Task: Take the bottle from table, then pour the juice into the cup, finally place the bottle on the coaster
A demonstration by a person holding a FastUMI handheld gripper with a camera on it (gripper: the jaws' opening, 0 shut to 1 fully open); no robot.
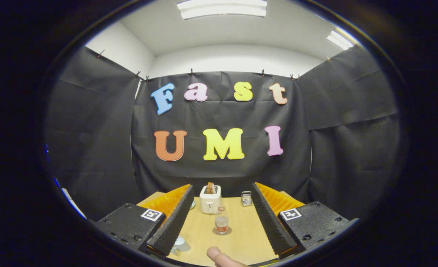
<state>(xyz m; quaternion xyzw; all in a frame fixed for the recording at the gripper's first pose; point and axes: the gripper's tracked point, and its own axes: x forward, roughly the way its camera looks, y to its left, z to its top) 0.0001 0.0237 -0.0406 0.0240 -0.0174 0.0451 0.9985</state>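
Gripper view looks along the tongs [219, 218], whose two black ribbed fingers [174, 222] stand wide apart over a pale wooden table [241, 237] and hold nothing. Between the fingers, a small clear bottle [221, 224] with reddish juice in its lower part stands upright on a round grey coaster [222, 231]. Beyond it stands a cream toaster [210, 200] with a brown slice poking out, and a small silver ribbed object [246, 198] sits near the right finger. A white cup [180, 244] shows beside the left finger, and a fingertip [216, 254] pokes in close to the camera.
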